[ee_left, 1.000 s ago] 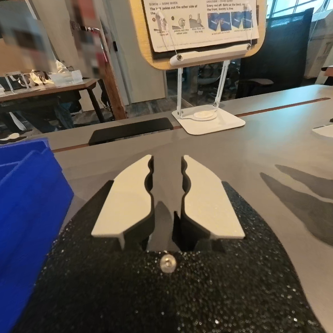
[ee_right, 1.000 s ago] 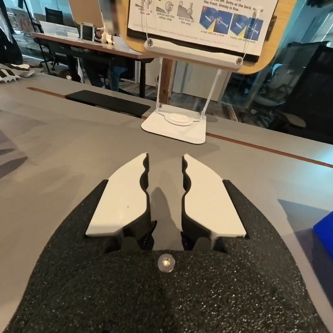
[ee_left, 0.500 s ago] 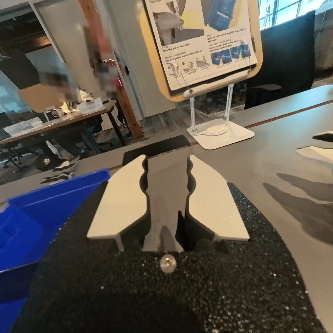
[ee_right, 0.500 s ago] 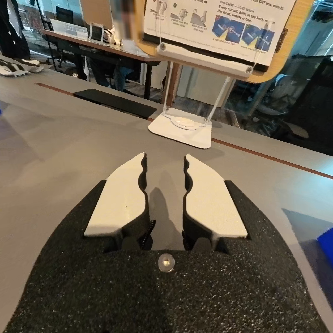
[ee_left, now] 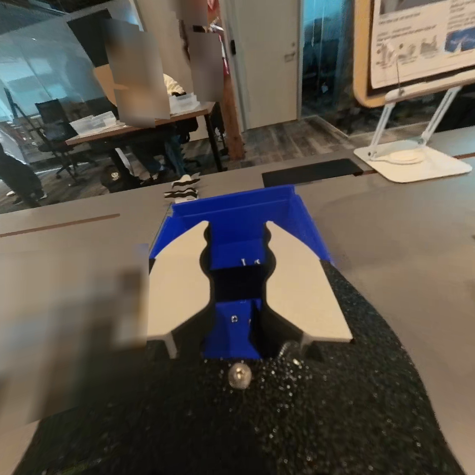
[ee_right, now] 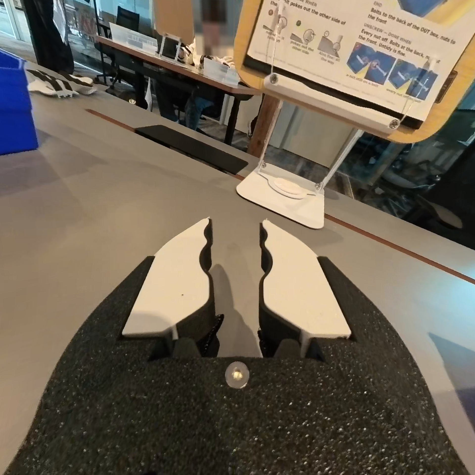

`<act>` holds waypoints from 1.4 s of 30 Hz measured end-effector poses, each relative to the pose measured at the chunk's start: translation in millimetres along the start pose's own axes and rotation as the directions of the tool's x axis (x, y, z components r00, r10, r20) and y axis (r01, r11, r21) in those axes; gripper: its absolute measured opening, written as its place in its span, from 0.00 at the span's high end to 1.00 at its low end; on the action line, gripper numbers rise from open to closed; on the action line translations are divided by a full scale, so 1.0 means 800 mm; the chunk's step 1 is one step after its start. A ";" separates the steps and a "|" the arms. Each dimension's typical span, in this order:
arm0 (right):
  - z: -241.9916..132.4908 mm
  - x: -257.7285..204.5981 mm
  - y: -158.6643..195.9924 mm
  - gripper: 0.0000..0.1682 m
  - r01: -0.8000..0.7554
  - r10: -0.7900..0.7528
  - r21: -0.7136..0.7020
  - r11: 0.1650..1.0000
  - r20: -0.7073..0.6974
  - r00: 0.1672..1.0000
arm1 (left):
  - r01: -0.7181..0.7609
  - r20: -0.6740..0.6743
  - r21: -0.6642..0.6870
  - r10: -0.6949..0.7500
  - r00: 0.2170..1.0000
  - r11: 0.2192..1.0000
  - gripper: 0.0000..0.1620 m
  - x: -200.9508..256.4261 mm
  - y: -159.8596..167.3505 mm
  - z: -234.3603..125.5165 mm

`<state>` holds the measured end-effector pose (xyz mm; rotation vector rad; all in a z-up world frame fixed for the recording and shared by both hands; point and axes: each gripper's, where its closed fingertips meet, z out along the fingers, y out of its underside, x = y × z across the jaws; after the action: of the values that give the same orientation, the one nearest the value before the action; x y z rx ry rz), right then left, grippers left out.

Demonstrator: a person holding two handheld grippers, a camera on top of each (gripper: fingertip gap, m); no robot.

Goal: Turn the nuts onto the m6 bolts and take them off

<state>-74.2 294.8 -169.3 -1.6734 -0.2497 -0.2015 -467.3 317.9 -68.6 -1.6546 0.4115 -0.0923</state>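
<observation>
In the left wrist view a blue bin [ee_left: 241, 205] with a cross divider stands on the grey table right in front of my left gripper [ee_left: 237, 226]. The gripper is open and empty and hangs over the bin. Small metal bolts [ee_left: 250, 262] lie in the far compartment and a nut [ee_left: 234, 319] lies in the near one. In the right wrist view my right gripper [ee_right: 236, 222] is open and empty, low over bare grey table. A corner of a blue bin [ee_right: 12, 108] shows at the far left of that view.
A white stand [ee_right: 282, 200] holding an instruction board [ee_right: 347, 51] sits at the table's back edge, also in the left wrist view [ee_left: 416, 167]. A black flat panel [ee_right: 190, 146] is set in the table. Spare white gripper fingers [ee_right: 59, 82] lie far left. Left tips to right tips: about 40 centimetres.
My left gripper has swung left and now hangs over the blue bin, which was at its left side before. My right gripper has turned a little left; the stand shifted right in its view.
</observation>
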 end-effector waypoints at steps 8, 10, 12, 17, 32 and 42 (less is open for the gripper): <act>0.000 -0.004 -0.002 0.80 0.003 -0.003 0.010 1.000 0.010 1.000 | -0.098 -0.334 -0.479 -0.078 0.939 0.872 0.84 0.019 0.062 0.081; 0.000 -0.002 -0.002 0.80 -0.008 0.008 0.010 1.000 0.009 1.000 | -0.108 -0.369 -0.562 -0.132 0.920 0.820 0.84 0.026 0.073 0.104; 0.001 -0.001 -0.002 0.80 -0.013 0.013 0.011 1.000 0.008 1.000 | -0.139 -0.349 -0.682 -0.152 0.925 0.718 0.81 0.021 0.097 0.122; 0.000 -0.001 -0.002 0.80 -0.005 0.005 0.014 1.000 0.007 1.000 | -0.124 -0.278 -0.867 -0.261 0.924 0.483 0.79 0.017 0.147 0.148; 0.001 -0.001 -0.004 0.80 -0.008 0.008 0.021 1.000 0.011 1.000 | -0.084 -0.158 -0.971 -0.337 0.928 0.223 0.80 0.018 0.200 0.152; 0.000 -0.001 -0.006 0.80 -0.006 0.006 0.026 1.000 0.012 1.000 | -0.152 -0.225 -0.958 -0.315 0.922 0.242 0.97 0.019 0.199 0.149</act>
<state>-76.2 295.6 -165.2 -1.6500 -0.2556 -0.1828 -451.2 414.3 -242.3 -2.9931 0.7762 -0.2911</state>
